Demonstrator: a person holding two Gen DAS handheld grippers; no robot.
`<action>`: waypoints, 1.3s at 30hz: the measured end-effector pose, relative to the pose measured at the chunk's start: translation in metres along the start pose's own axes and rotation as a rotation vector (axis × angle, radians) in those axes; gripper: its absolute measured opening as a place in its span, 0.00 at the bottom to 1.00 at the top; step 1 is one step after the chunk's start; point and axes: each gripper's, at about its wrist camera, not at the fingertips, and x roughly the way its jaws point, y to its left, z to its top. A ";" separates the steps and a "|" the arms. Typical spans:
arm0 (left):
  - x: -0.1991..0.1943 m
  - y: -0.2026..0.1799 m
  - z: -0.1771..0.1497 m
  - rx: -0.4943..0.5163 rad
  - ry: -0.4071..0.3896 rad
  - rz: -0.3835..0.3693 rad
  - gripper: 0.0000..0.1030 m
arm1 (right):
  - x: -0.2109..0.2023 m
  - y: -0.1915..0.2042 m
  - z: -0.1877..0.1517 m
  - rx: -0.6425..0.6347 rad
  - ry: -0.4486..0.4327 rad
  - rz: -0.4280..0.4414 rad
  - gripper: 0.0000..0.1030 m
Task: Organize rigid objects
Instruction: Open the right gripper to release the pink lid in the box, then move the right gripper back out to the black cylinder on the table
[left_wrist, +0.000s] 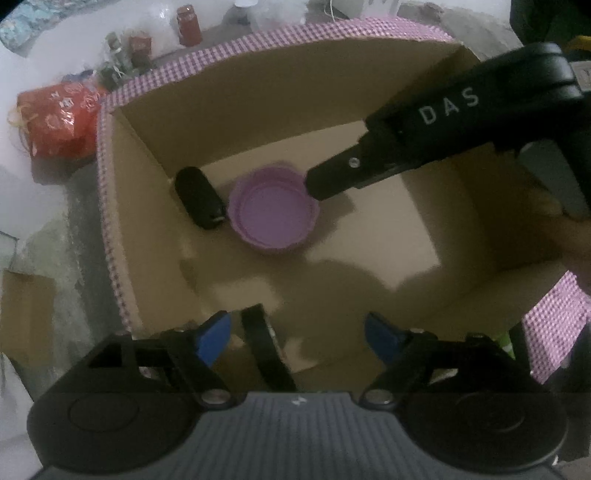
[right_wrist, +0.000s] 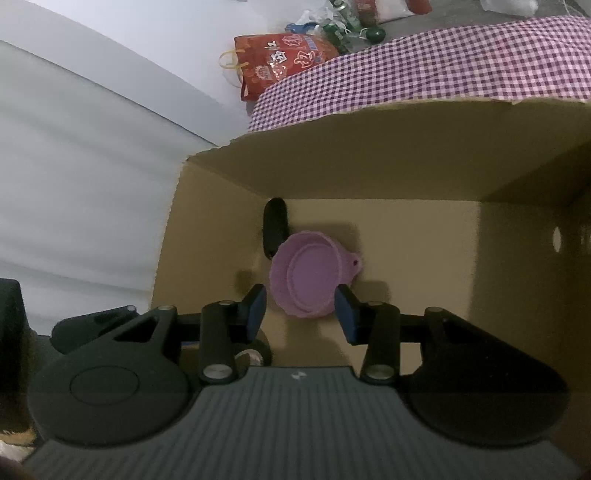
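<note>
Our right gripper (right_wrist: 299, 314) stands partly parted with nothing between its blue pads (right_wrist: 256, 308); it hangs above the floor of the cardboard box (right_wrist: 369, 173), angled down toward the things inside. Our left gripper (left_wrist: 295, 338) stands wide and empty, pointing straight down into the same box from over its near wall.

Directly ahead of the right gripper, the purple lid (right_wrist: 312, 273) lies flat on the box floor, hollow side up, clear of both pads. We judge it placed and released. Just beside it, touching or nearly so, lies the black oblong object (right_wrist: 274, 227), close to a corner of the box.

Two rigid things are therefore stowed. The rest of the box floor is bare. Outside the box, beyond its checked purple cover (right_wrist: 443, 66), we see a red bag (right_wrist: 280, 59) and small bottles (left_wrist: 188, 26) on the surrounding surface. Whether any of these belong to the task we cannot tell, so the remaining work is uncertain.
</note>
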 end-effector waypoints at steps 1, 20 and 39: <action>0.003 -0.001 0.003 -0.004 0.014 -0.007 0.79 | 0.000 -0.001 0.000 0.001 0.000 0.004 0.39; 0.016 -0.023 0.023 -0.051 0.045 -0.109 0.84 | -0.045 -0.019 -0.016 0.019 -0.125 0.106 0.43; -0.105 -0.047 -0.093 0.015 -0.440 0.054 0.84 | -0.172 -0.017 -0.165 0.026 -0.449 0.190 0.50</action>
